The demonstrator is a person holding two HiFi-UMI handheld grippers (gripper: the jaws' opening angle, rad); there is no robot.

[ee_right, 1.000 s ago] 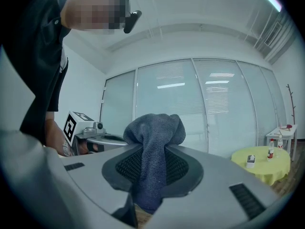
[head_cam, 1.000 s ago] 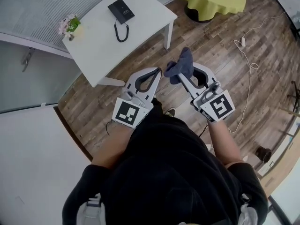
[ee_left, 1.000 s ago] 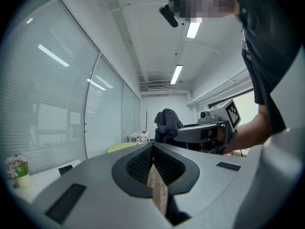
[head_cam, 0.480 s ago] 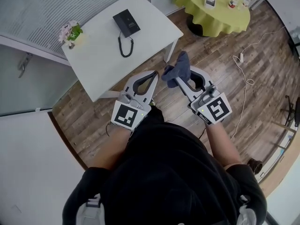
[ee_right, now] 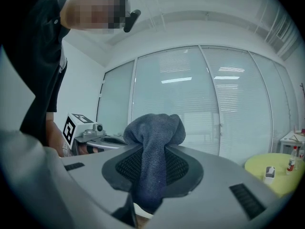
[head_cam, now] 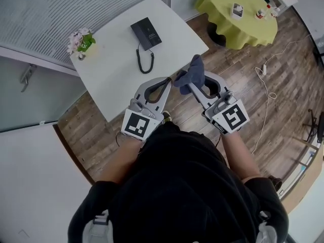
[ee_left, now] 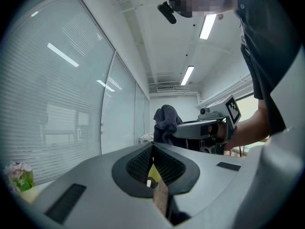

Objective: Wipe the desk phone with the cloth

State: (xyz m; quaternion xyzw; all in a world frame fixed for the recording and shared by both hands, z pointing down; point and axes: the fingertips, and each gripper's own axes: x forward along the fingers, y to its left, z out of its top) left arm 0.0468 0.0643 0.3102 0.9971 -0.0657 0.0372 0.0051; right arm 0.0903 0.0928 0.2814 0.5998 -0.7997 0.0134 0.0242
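Person standing on a wood floor, seen from above, with a gripper in each hand held out at waist height. Right gripper (head_cam: pixel 198 84) has its fingers (ee_right: pixel 183 168) clamped on a dark blue cloth (head_cam: pixel 192 71), which bunches up in a soft lump past the tips. Left gripper (head_cam: pixel 168 81) has its fingers (ee_left: pixel 133 166) closed tip to tip with nothing between them. The two grippers sit just beside each other, tips nearly meeting.

Ahead stands a white worktop (head_cam: pixel 111 75). A black phone (head_cam: pixel 147 33) lies near its far side, well apart from both grippers. A black cord (head_cam: pixel 144 61) trails from it toward the near edge. Whether the handset rests on the phone or lies at the cord's end is hard to tell from this height. A small pot of flowers (head_cam: pixel 81 42) sits at the left corner.

The step in hand looks like the approach: the cloth is gripped, but wiping has not begun. The next move probably calls for reaching the right gripper forward and down over the worktop until the bunched cloth rests on the phone's top. The cord lies in the path and is best avoided.
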